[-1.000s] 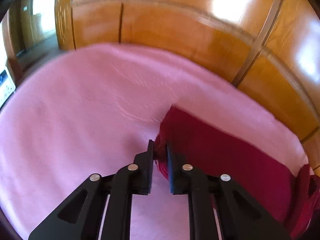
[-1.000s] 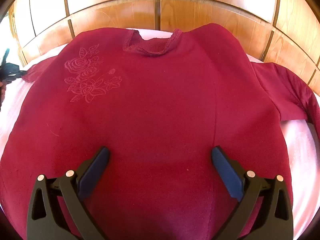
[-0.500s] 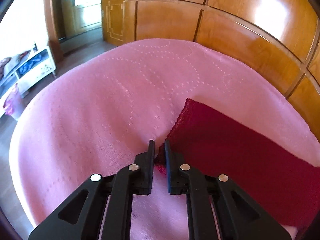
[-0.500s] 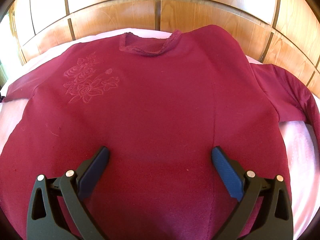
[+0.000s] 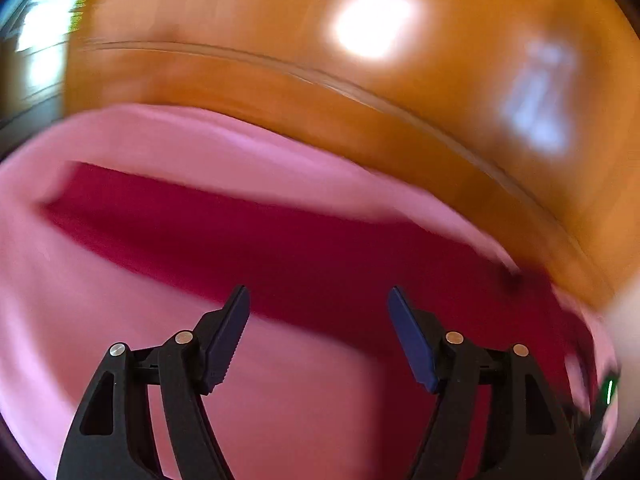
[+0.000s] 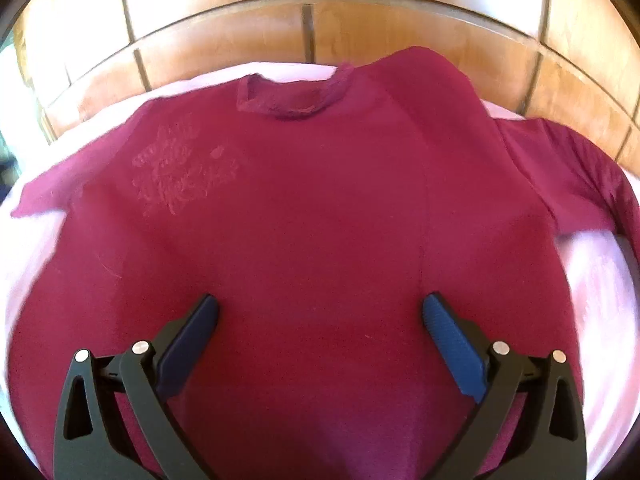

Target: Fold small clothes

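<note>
Flat beneath right gripper (image 6: 320, 322), maroon sweater (image 6: 320, 208), jaws closing, nothing gripped.

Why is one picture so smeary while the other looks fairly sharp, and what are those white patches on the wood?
Left wrist view: motion blur smears the sweater, pink cover and wood panels; only the tool itself is crisp. White patches are glare on the glossy wood. Right wrist view: mostly sharp, with slight blur on the embroidery; the fisheye lens bends the panel lines.

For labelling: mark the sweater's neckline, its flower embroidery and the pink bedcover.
neckline (image 6: 294, 96), right wrist view, collar band.
flower embroidery (image 6: 182, 172), right wrist view, motif's middle.
pink bedcover (image 5: 100, 320), left wrist view, bare patch.
</note>
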